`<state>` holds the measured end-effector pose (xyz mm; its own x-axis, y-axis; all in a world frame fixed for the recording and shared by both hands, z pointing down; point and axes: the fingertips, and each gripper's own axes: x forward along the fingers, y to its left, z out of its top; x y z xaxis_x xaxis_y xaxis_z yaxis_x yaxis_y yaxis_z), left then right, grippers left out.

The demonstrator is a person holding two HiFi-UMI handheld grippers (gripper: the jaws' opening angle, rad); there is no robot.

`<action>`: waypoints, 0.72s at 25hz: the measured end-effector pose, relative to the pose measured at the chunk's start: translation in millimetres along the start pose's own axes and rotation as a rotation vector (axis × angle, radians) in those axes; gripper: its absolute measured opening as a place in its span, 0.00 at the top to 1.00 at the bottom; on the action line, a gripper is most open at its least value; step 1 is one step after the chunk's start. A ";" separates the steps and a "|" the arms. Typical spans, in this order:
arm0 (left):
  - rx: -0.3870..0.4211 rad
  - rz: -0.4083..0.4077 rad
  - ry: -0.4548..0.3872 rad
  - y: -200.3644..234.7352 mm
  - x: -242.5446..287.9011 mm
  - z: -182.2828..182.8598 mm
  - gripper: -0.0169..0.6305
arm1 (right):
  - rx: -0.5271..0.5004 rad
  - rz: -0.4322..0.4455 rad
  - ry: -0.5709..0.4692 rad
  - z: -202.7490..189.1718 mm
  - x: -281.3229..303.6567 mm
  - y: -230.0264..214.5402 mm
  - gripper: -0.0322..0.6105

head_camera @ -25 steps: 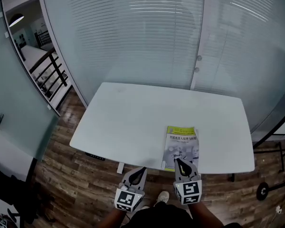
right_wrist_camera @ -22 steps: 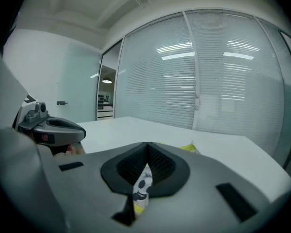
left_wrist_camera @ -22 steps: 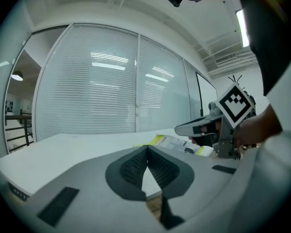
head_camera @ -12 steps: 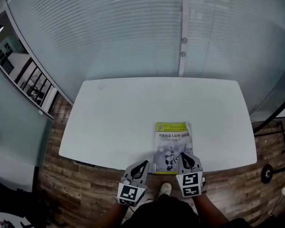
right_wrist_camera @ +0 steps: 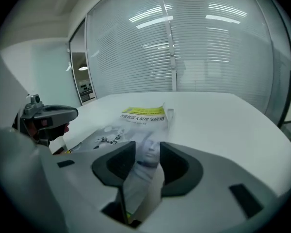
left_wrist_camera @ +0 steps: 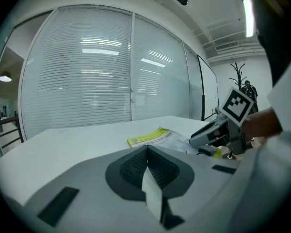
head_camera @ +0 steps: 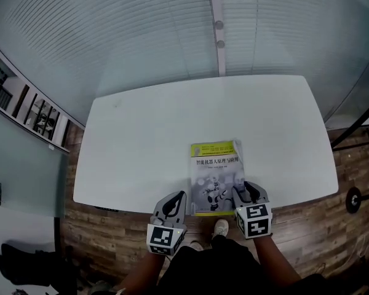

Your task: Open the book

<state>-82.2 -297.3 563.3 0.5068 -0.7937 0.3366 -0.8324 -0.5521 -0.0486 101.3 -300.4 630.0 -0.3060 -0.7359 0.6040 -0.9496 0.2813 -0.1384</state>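
Since a second ago your right gripper (head_camera: 249,192) has advanced from the near edge of the table onto the book. Your left gripper (head_camera: 174,200) has stayed at that edge.

Task item: the closed paperback book with a yellow band across the top of a grey-white printed cover (head_camera: 216,171) lies flat on the white rectangular table (head_camera: 141,140). It sits right of the table's middle, with its lower edge at the near rim. Its far right corner curls up slightly.

Right gripper: its jaws stand moderately apart over the book's near right corner. The printed cover shows in the gap between them. No clamping is evident, and you cannot tell whether the cover is raised into the gap or only lies beneath it.

Left gripper: its jaws are closed together with nothing between them. It hangs over the table's near edge, just left of the book and apart from it.

Surroundings: a glass wall with horizontal blinds (head_camera: 172,29) stands behind the table, and a dark wooden plank floor (head_camera: 111,226) lies below it.
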 end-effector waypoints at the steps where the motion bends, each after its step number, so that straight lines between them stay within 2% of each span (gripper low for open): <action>1: 0.015 -0.019 0.009 -6.1 3.2 0.4 0.96 | 0.012 -0.005 0.013 -2.0 0.0 -2.8 0.69; 4: 0.078 -0.090 -0.010 -22.2 17.5 10.8 0.96 | 0.042 -0.009 0.058 -11.4 1.0 -6.8 0.69; 10: -0.031 -0.126 -0.057 -16.1 13.3 25.5 0.96 | 0.163 -0.009 0.088 -19.0 -6.4 -2.4 0.73; 14: -0.051 -0.143 -0.049 -8.0 5.3 20.3 0.96 | 0.210 -0.017 0.094 -16.4 -5.6 -4.0 0.74; 18: -0.081 -0.144 -0.014 8.7 -10.7 4.7 0.96 | 0.257 0.032 0.123 -19.7 -1.9 -7.9 0.76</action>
<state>-93.8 -294.8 554.8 0.6247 -0.7117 0.3213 -0.7661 -0.6383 0.0753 110.7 -289.2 645.4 -0.3408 -0.6447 0.6842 -0.9303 0.1265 -0.3443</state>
